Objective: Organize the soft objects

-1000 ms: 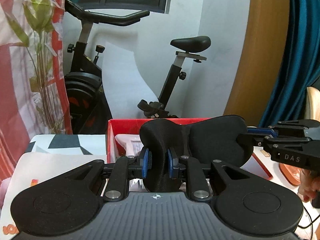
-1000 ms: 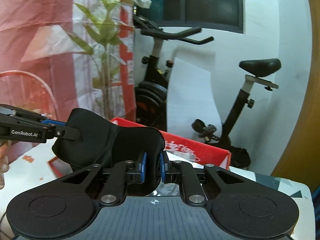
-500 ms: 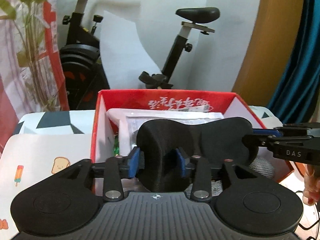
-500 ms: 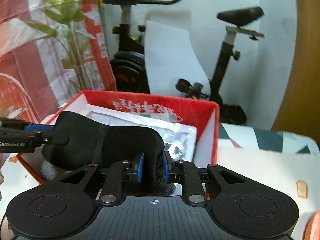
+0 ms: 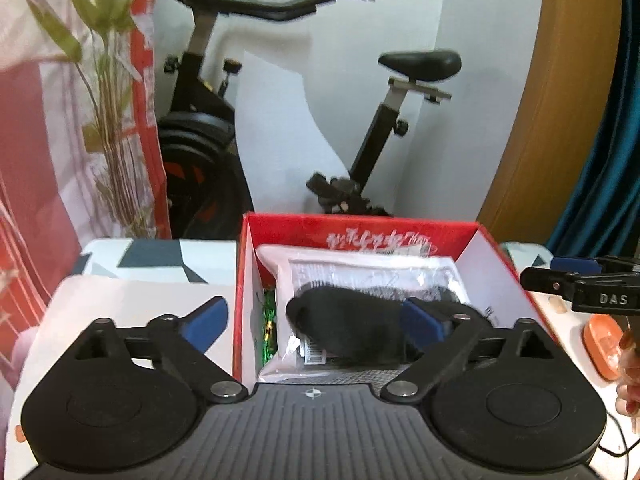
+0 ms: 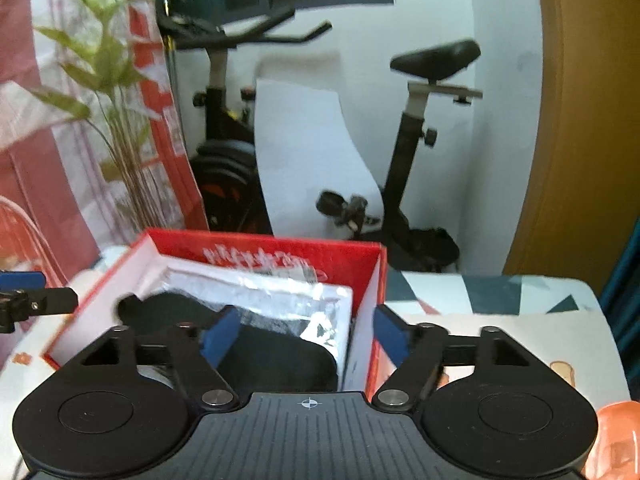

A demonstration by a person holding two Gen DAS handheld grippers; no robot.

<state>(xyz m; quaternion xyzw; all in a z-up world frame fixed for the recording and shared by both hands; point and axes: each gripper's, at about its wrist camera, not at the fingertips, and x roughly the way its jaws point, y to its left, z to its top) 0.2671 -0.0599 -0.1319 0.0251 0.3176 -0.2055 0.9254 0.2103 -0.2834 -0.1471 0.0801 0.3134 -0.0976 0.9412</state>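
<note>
A black soft pad point(image 5: 352, 330) lies inside the red box point(image 5: 362, 226), on top of a clear-wrapped white packet point(image 5: 372, 270). My left gripper point(image 5: 316, 322) is open, its blue pads spread wide just above the box's near edge, touching nothing. My right gripper point(image 6: 306, 334) is open too, over the box's right wall, with the black pad point(image 6: 276, 356) below and between its fingers. The red box point(image 6: 280, 246) and packet point(image 6: 280, 294) also show in the right wrist view. Each gripper's tip shows at the edge of the other's view.
The box stands on a table with a patterned cloth point(image 5: 132, 296). Green and gold items point(image 5: 269, 332) lie along the box's left wall. An orange object point(image 5: 604, 338) sits at the right. An exercise bike point(image 5: 384, 128), a plant point(image 5: 108, 92) and a wooden panel point(image 5: 552, 100) stand behind.
Both grippers held the black pad above the box, lowered it in, then opened. The pad now lies free in the box.
</note>
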